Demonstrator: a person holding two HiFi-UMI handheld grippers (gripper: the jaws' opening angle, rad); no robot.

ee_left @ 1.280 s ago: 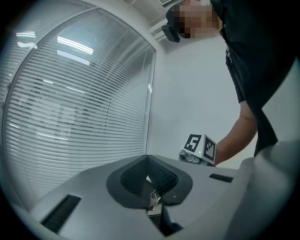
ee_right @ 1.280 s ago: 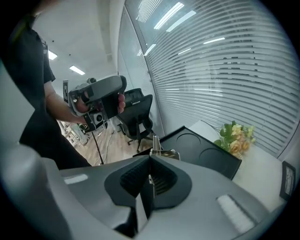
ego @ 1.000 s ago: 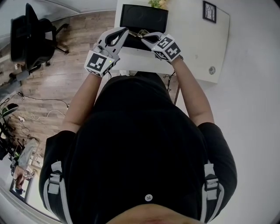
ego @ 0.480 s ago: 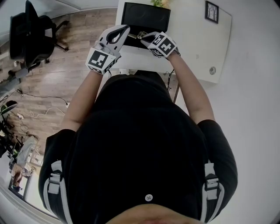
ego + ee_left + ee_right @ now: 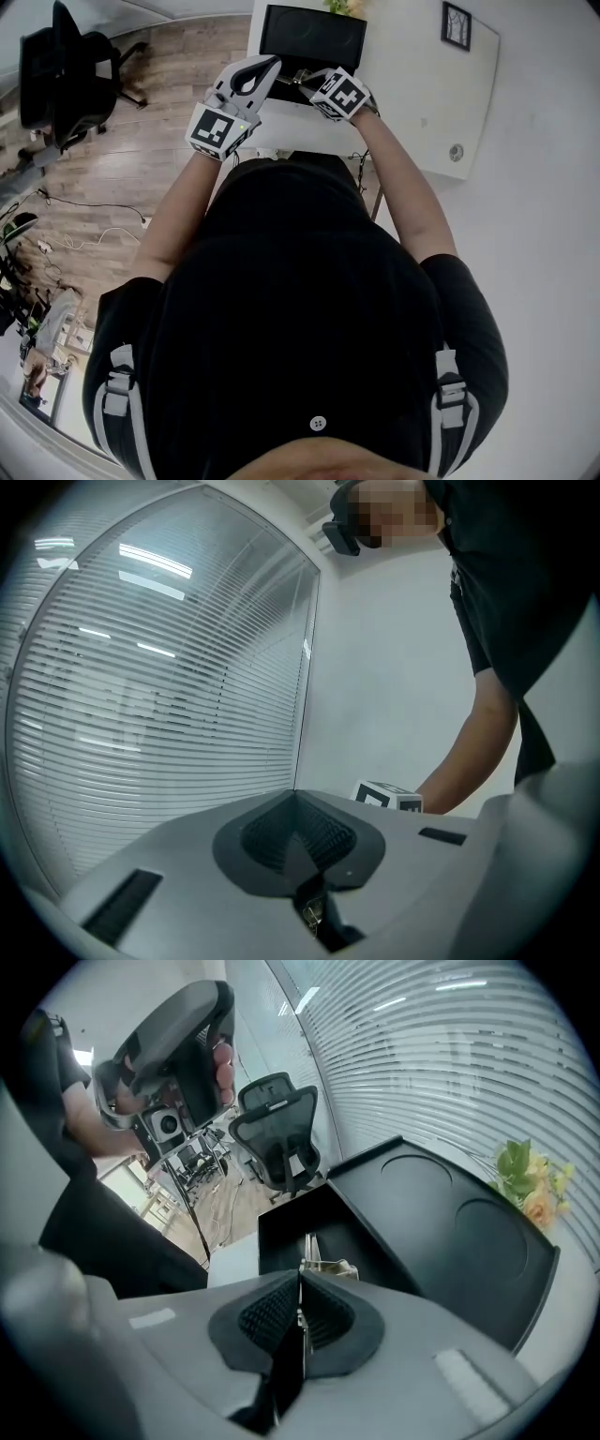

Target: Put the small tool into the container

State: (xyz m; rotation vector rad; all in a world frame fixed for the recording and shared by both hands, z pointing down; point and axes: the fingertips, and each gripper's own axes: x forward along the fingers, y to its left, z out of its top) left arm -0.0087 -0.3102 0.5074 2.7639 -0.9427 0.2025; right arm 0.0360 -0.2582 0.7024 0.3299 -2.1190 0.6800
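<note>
1. Right gripper (image 5: 300,1277) — clenched on the thin silver metal tool (image 5: 308,1249); the tool's tip projects over the open compartment of the black rectangular plastic container (image 5: 281,1237).
2. Left gripper (image 5: 296,797) — jaws clenched together, held at the container's near left corner, above the white table (image 5: 412,84).

Container (image 5: 286,36) on the table (image 5: 412,94), flowers (image 5: 340,7) behind it, frame (image 5: 456,25) to the right, chair (image 5: 67,75) far left.
</note>
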